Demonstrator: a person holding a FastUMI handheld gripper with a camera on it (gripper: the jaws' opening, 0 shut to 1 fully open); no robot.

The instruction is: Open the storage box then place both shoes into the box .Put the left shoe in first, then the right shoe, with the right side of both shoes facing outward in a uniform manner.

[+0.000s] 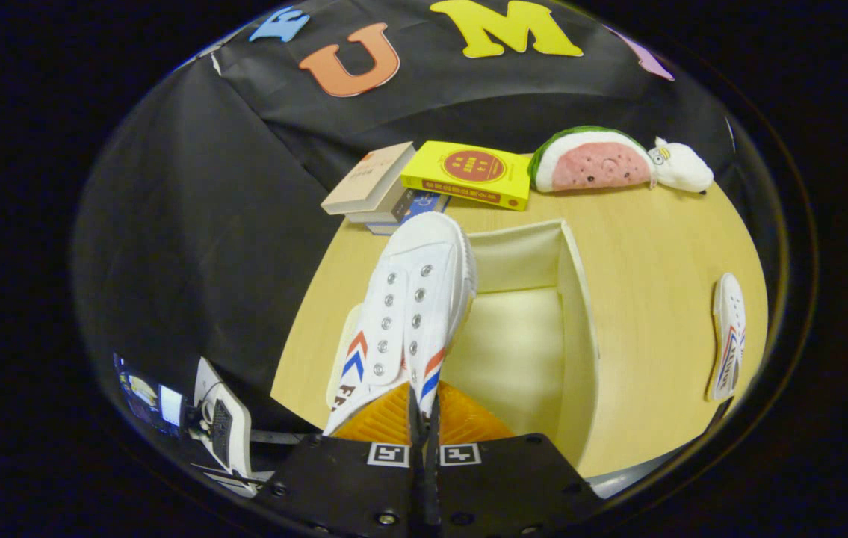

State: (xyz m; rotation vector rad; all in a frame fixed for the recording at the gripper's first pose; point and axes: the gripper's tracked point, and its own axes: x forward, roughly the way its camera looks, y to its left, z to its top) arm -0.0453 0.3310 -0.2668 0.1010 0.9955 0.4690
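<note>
The fingers (424, 418) were nearly closed, only a thin slit left between them, and they pinched the inner side wall of a white canvas lace-up shoe with red and blue chevron stripes (412, 299) at its collar, the orange insole showing on either side of the grip. That shoe hung above the open cream-coloured rectangular storage box (577, 314), over the box's left side, its sole edge near the box's far wall. Its long axis ran straight away from the fingers, heel at six o'clock by the fingers and toe at twelve o'clock, tipped a little toward one o'clock; the eyelet rows and tongue faced up toward the camera.

A second white canvas shoe with the same stripes (728, 336) lay on its side on the pale wooden bench (663, 246), at about three o'clock from the box and well apart from it, its long axis running twelve to six.

Beyond the box, at about eleven to twelve o'clock, sat a small stack of books under a beige cover (371, 183) and a yellow book with a red disc (468, 173). At one o'clock lay a watermelon-slice plush toy (592, 161), touching a small white plush figure (681, 168).
</note>
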